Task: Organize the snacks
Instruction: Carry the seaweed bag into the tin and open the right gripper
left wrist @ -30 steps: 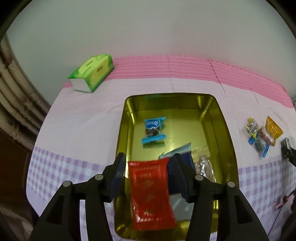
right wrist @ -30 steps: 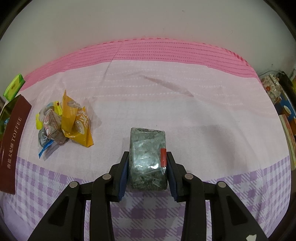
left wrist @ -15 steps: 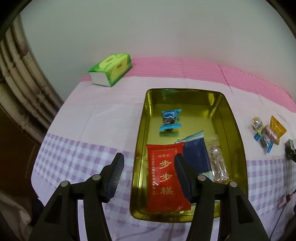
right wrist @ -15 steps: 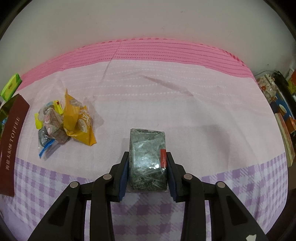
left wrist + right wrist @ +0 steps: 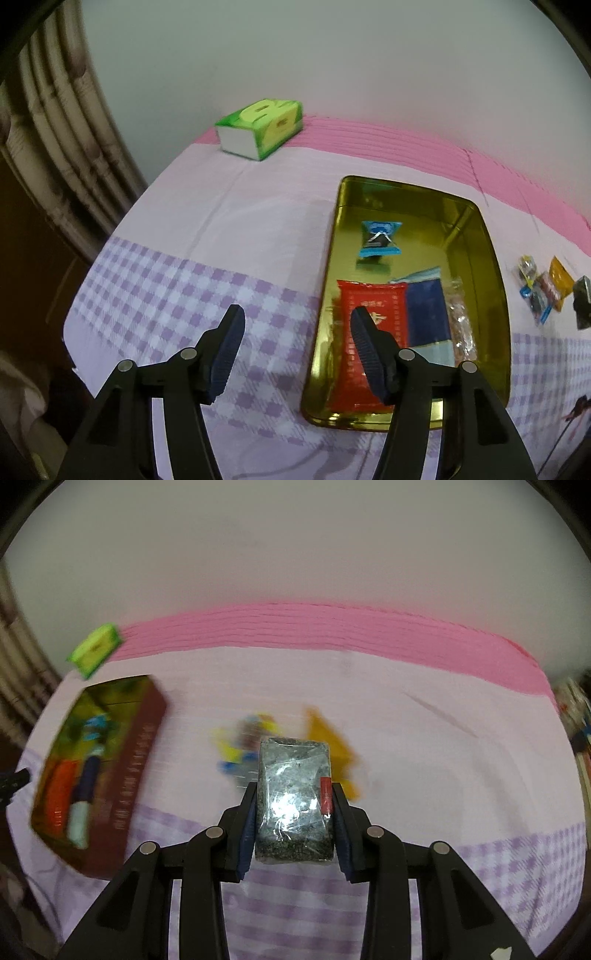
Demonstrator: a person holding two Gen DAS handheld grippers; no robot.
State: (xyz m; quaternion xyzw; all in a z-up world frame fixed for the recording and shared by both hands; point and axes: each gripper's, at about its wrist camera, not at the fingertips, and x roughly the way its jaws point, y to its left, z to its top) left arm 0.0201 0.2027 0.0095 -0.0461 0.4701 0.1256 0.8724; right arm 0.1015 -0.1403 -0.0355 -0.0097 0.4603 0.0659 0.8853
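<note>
Red pkt (image 5: 364,343) flat in gold tin (image 5: 496,295); grey-green pkt (image 5: 293,797) clamped upright.

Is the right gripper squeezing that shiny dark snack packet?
Touching. In the right wrist view, the right gripper has both blue pads pressed against the sides of the dark snack packet, holding it above the tablecloth.

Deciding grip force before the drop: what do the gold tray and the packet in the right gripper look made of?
Gold tray: likely tin-plated metal, glossy, its walls mirror the snacks. Grey packet, clamped in the right gripper: clear crinkly plastic film with glare; its dark contents are unclear.
</note>
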